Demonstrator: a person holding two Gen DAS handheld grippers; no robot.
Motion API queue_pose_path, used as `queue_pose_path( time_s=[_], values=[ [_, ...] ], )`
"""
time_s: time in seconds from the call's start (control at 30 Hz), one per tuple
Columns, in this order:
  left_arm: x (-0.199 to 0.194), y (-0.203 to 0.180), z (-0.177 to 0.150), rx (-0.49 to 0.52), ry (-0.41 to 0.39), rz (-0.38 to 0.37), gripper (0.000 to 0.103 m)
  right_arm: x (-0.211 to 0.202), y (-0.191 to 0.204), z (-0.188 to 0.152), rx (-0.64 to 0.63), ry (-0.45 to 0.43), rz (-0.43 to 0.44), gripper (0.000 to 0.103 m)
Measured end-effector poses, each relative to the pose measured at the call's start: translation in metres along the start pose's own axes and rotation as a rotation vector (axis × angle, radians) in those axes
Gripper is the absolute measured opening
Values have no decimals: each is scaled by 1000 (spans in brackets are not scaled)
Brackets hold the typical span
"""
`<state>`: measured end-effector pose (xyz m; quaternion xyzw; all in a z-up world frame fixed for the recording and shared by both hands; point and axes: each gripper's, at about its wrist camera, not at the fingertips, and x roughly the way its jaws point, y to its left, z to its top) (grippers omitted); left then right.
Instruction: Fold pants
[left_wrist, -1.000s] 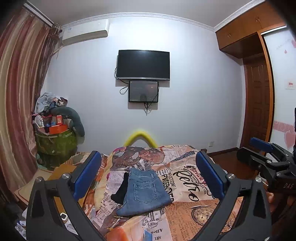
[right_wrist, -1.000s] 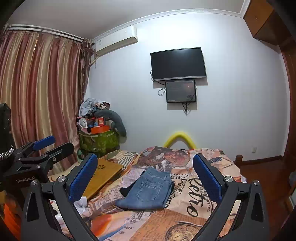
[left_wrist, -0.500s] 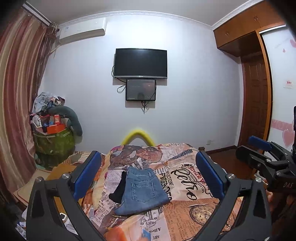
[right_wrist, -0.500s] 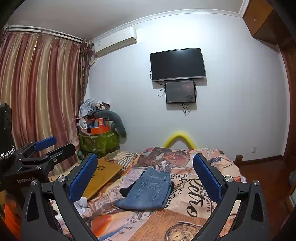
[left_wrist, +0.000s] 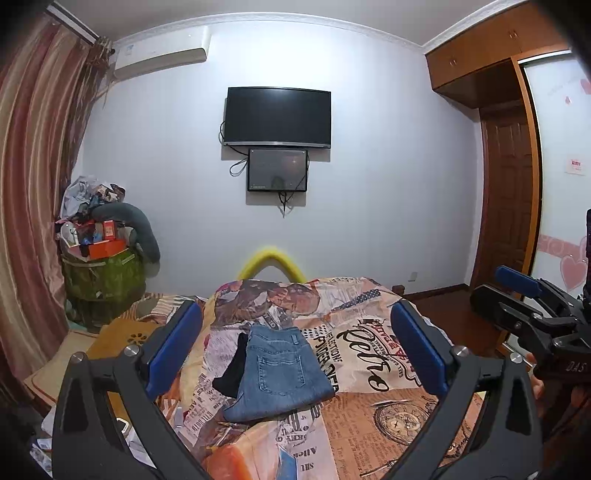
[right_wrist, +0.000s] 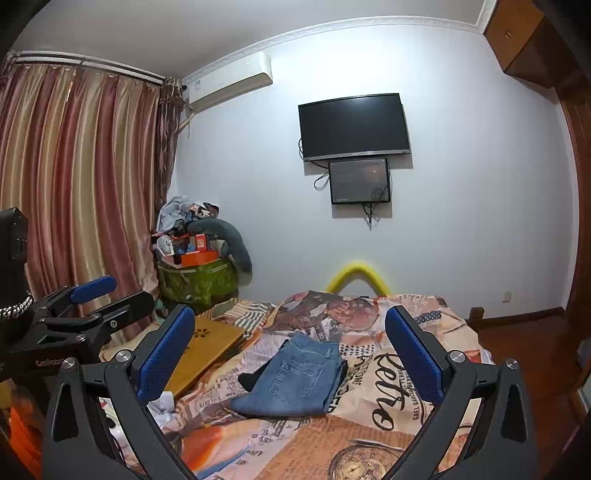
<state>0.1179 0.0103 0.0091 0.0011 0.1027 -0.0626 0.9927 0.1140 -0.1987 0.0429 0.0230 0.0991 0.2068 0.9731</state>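
The folded jeans (left_wrist: 275, 373) lie in a compact rectangle near the middle of the bed (left_wrist: 388, 417), back pocket up, with a black garment (left_wrist: 232, 373) (partly tucked under their left edge) beside them. Both the left gripper (left_wrist: 295, 354) and the right gripper (right_wrist: 290, 354) hang above the bed, jaws spread wide, holding nothing.

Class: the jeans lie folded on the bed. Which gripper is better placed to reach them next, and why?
Marginally the left gripper: the jeans sit nearer and more centred between its open fingers. The right gripper, also open, is similarly clear of them.
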Motion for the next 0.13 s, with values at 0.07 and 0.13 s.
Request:
queue_pose_path(
  time_s=[0.07, 0.13],
  values=[
    [0, 1, 1, 1, 1, -2, 103, 0, 1, 0, 1, 0, 0, 102],
    [1, 1, 1, 0, 1, -2, 103, 0, 1, 0, 1, 2, -1, 102]
  ],
)
